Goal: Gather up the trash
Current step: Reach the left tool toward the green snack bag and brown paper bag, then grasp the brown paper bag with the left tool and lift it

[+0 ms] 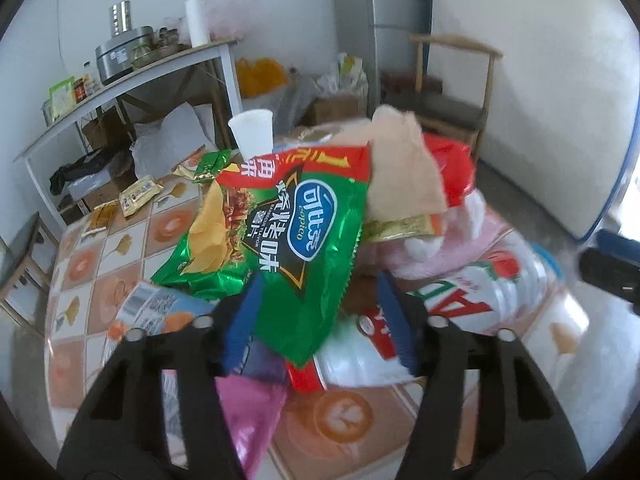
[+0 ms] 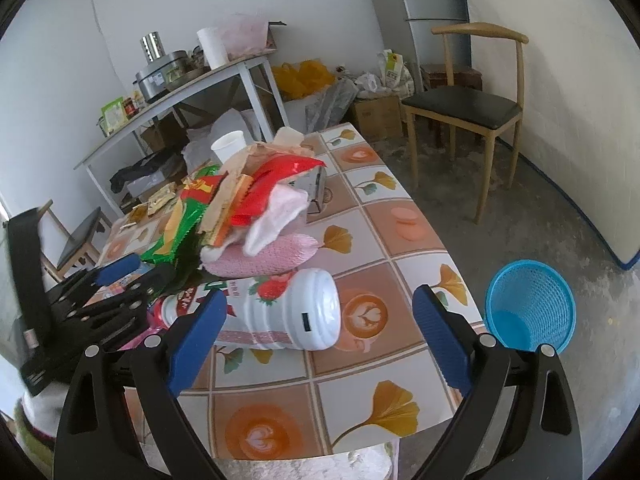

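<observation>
Left hand-held gripper (image 1: 320, 312): jaws half apart around green chip bag (image 1: 280, 248), grip unclear; bag runs toward frame top. Right hand-held gripper (image 2: 320, 344) wide apart, bottle (image 2: 280, 312) crosswise, basket (image 2: 530, 306) right.

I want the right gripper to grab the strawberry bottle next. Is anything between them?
Nothing visible. The white ribbed plastic strawberry bottle lies on its side on the tiled tabletop, directly ahead of the open right gripper. The left gripper works beside it at the green crisp packet.
</observation>
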